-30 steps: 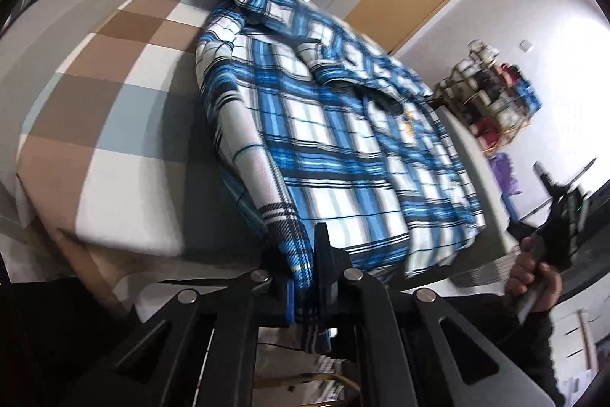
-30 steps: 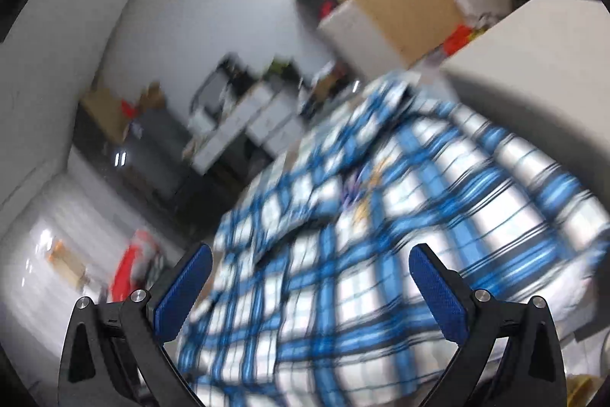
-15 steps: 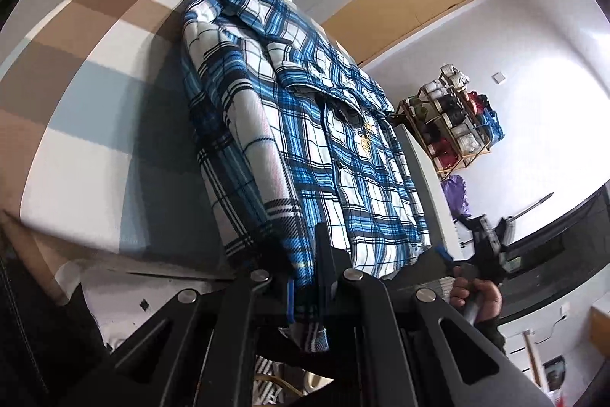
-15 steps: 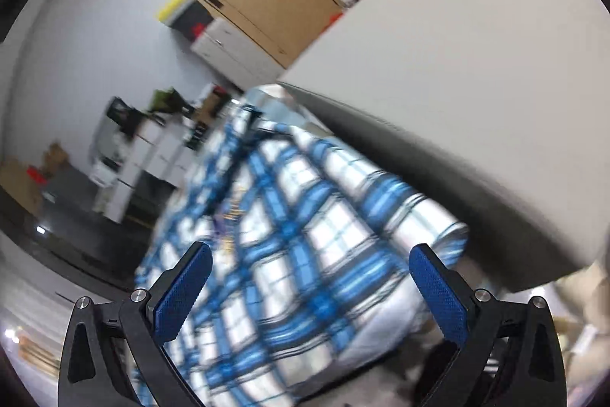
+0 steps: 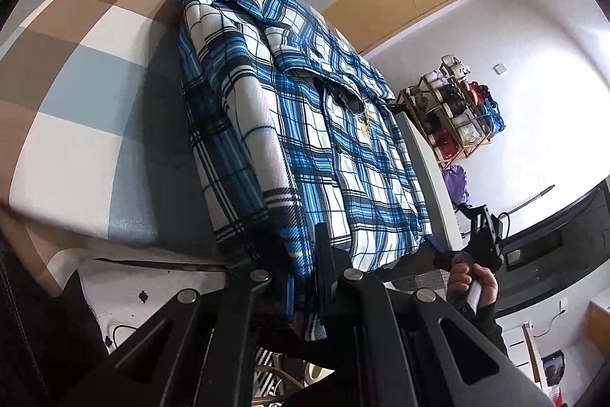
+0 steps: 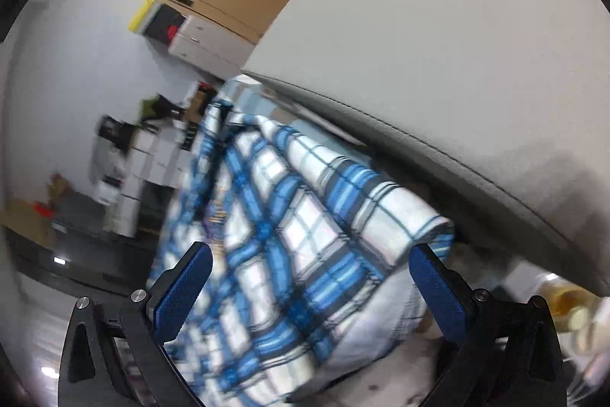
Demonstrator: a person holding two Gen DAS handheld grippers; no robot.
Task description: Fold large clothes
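Blue plaid shirt spread lengthwise on checked bed cover, collar at far end. Left gripper clamped on near hem corner; fabric hides pads. Right gripper spread wide, blue pads either side of shirt's other near corner, contact unclear; view blurred. Grey cushion fills right side.
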